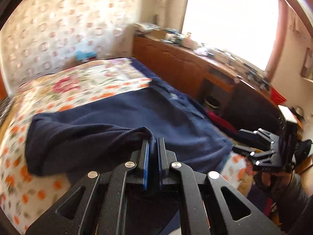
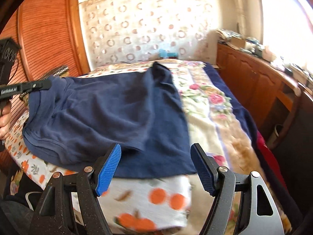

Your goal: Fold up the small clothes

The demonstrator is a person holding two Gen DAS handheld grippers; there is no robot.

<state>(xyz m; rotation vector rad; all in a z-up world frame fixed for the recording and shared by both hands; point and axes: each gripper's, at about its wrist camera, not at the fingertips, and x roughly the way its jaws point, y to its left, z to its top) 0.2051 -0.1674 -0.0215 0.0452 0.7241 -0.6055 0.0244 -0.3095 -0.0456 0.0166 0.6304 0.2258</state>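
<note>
A navy blue T-shirt lies spread on the bed over a white sheet with orange fruit prints. My left gripper is shut on a bunched edge of the navy T-shirt, lifting a fold of it. From the right wrist view the left gripper shows at the far left, pinching the shirt's corner, with a hand below it. My right gripper stands open just in front of the shirt's near hem, its blue pads wide apart with nothing between them. It also appears at the right edge as the right gripper.
The bed carries a floral blanket and a dark blue cover. A wooden cabinet with clutter on top runs along the right under a bright window. A slatted wooden wardrobe stands at the left. Patterned wall behind.
</note>
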